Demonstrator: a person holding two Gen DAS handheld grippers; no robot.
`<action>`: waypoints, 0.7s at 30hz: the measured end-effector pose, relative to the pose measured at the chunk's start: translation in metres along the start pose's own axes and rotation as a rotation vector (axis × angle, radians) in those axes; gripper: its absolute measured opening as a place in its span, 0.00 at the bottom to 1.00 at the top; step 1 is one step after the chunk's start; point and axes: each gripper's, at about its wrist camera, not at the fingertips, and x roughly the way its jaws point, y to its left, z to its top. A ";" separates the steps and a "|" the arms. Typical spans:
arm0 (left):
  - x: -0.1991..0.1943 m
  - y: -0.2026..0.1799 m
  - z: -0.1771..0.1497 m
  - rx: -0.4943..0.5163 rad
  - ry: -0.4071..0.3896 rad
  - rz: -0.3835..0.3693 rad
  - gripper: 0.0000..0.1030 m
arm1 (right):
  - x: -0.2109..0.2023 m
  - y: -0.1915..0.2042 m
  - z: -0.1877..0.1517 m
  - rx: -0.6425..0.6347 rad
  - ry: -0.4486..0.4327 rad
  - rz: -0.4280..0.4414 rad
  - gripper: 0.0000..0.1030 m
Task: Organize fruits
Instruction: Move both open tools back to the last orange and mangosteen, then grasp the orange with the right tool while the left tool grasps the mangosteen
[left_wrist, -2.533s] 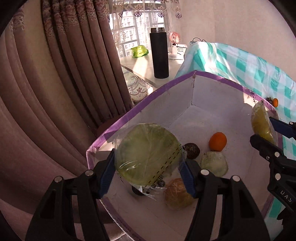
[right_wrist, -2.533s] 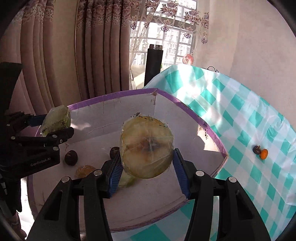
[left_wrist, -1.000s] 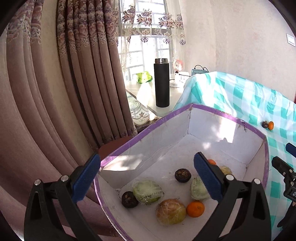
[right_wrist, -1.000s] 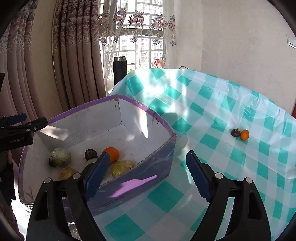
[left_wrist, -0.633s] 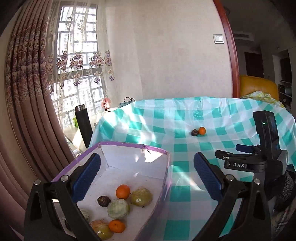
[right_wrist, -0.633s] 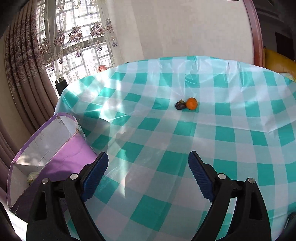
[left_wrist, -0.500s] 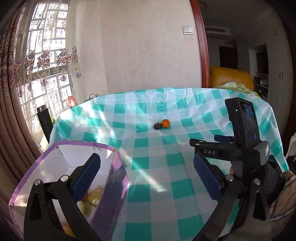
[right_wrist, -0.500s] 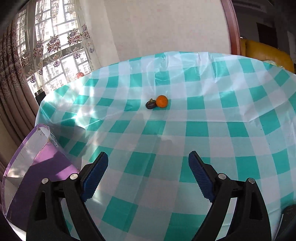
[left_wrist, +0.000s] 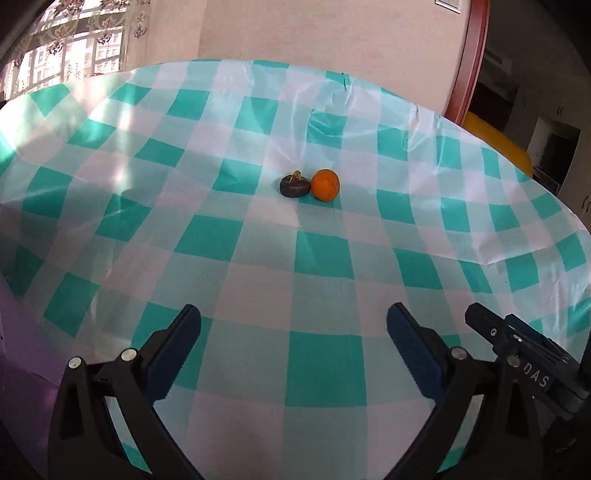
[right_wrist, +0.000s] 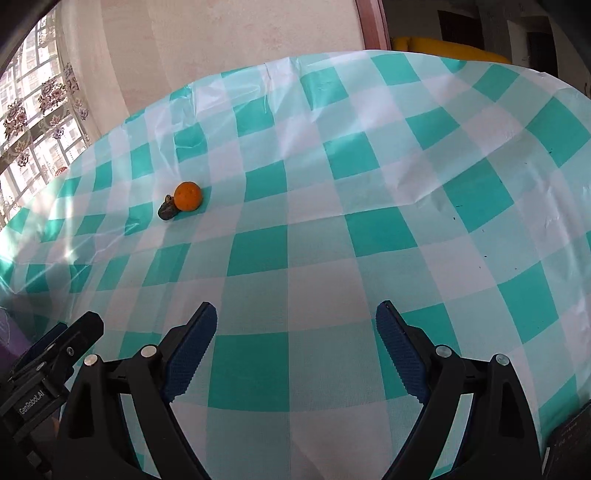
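An orange (left_wrist: 325, 185) and a dark brown fruit (left_wrist: 294, 185) lie touching each other on the green-and-white checked tablecloth (left_wrist: 258, 266). In the right wrist view the orange (right_wrist: 188, 196) and the dark fruit (right_wrist: 168, 211) sit far left. My left gripper (left_wrist: 293, 321) is open and empty, well short of the two fruits. My right gripper (right_wrist: 296, 317) is open and empty, to the right of the fruits. The right gripper's side shows in the left wrist view (left_wrist: 524, 354), and the left gripper's side shows in the right wrist view (right_wrist: 48, 354).
A sliver of the purple box (left_wrist: 14, 339) shows at the left edge of the left wrist view. A window with lace curtain (right_wrist: 33, 103) is at the left. A wooden door frame (left_wrist: 469, 59) and a yellow seat (right_wrist: 447, 46) stand behind the table.
Both grippers let go of wrapped fruits into the purple box, opened, then swung right over the table toward the orange and dark fruit, which now look closer.
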 end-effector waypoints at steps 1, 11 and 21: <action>0.006 0.004 0.004 -0.015 -0.002 0.008 0.98 | 0.006 0.004 0.006 -0.024 -0.003 -0.005 0.83; 0.057 0.041 0.049 -0.170 -0.006 0.052 0.98 | 0.074 0.051 0.062 -0.230 0.008 0.135 0.79; 0.087 0.083 0.078 -0.356 -0.030 0.092 0.98 | 0.133 0.106 0.095 -0.404 0.108 0.249 0.70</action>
